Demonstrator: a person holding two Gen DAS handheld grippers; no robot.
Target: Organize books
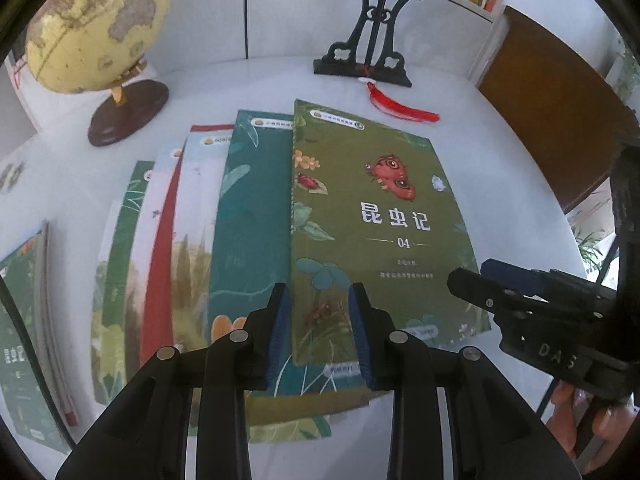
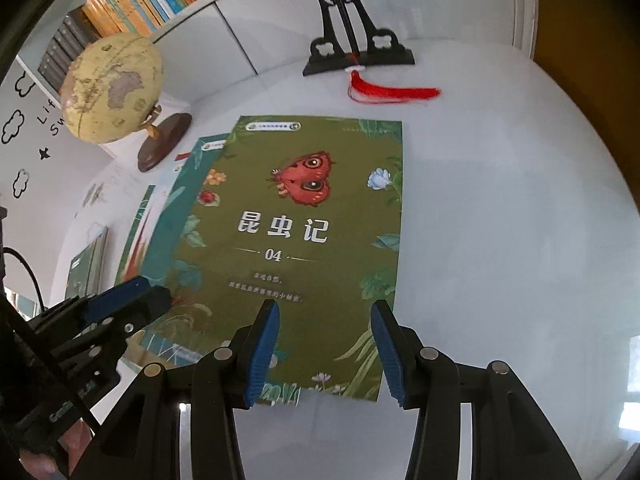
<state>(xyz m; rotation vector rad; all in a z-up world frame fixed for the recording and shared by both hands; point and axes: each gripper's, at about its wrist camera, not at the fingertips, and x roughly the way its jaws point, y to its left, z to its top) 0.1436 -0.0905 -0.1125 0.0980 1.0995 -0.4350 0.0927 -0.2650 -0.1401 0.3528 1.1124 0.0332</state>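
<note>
Several thin books lie fanned and overlapping on the white table (image 2: 500,200). On top is a green book (image 1: 384,216) (image 2: 304,240) with a red moth and "04" on its cover. Under it, to the left, lie a teal book (image 1: 252,216) and a red-and-white book (image 1: 176,220). One more green book (image 1: 24,320) lies apart at the far left. My left gripper (image 1: 318,292) hovers open over the top book's near left edge. My right gripper (image 2: 325,308) hovers open over that book's near right part. Nothing is between either pair of pads.
A yellowed globe (image 1: 96,28) on a dark round base stands at the back left. A black carved stand (image 1: 368,52) with a red tassel (image 1: 400,108) stands behind the books. A brown panel (image 1: 552,100) is at the right. Shelves of books (image 2: 132,4) line the back wall.
</note>
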